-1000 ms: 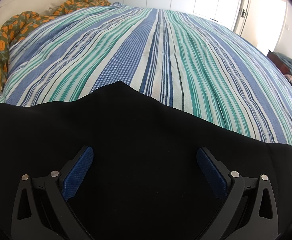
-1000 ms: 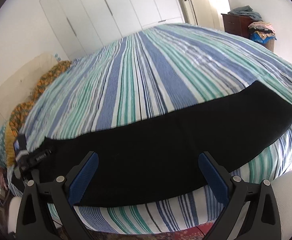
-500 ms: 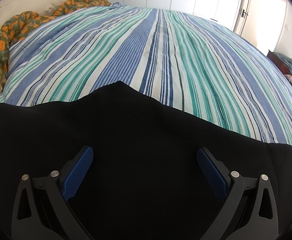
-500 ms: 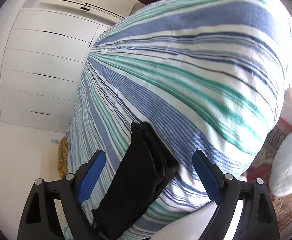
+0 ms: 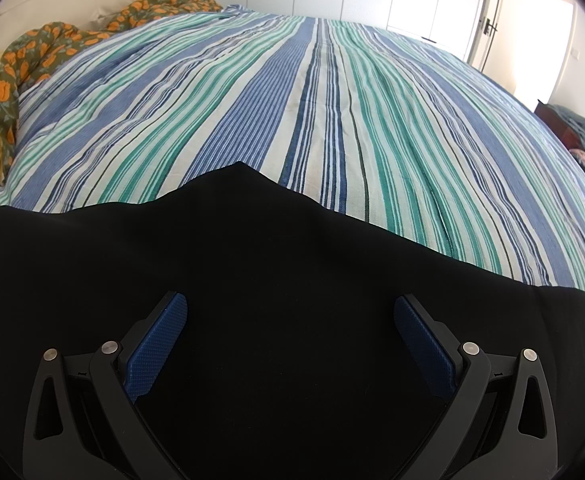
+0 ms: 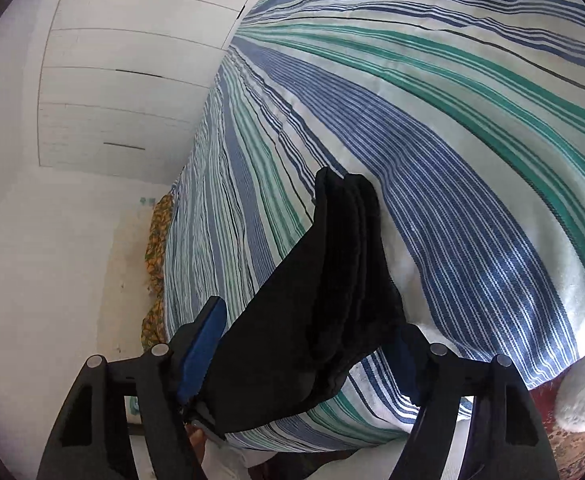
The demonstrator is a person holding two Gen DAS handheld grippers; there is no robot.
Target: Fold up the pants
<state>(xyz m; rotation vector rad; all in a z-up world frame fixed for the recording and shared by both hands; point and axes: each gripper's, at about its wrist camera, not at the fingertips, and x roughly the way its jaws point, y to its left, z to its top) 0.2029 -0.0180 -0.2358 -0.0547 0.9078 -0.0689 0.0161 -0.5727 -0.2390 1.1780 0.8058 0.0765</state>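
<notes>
1. The right gripper is rolled, so the bed looks tipped on its side
2. Its jaws are closing around the stacked end of the black pants, which lies between the blue pads
3. Whether the pads press the cloth cannot be told
4. The pants lie along the near edge of the striped bedspread
5. White wardrobe doors stand beyond the bed, at the left
6. An orange-patterned cloth lies at the bed's far end
</notes>
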